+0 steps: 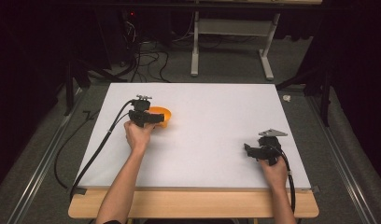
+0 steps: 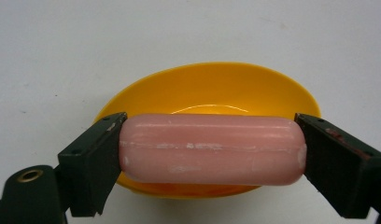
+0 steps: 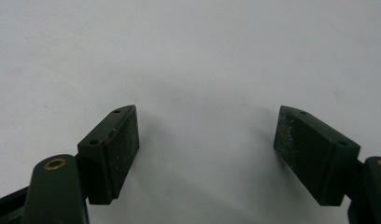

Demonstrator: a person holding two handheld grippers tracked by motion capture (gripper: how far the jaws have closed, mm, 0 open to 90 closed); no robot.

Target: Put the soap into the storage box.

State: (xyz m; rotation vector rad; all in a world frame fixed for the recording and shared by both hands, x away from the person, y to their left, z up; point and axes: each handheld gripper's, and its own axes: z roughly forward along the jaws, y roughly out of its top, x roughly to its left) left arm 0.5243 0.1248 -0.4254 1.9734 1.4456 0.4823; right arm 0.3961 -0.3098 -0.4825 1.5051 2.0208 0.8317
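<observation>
Sausage [image 2: 211,149] spans endwise between left gripper [image 2: 207,154] jaws, over orange bowl [image 2: 212,88].

No readable text, no labels, no numbers (on any surface in view)

Count on the white table [image 1: 216,140]: one orange bowl [image 2: 212,88]; one pink sausage-shaped piece [image 2: 209,148], held directly over that bowl. Two grippers: the left gripper [image 2: 209,151] at the bowl, the right gripper [image 1: 248,150] well apart from the bowl, toward the table's other side.
</observation>
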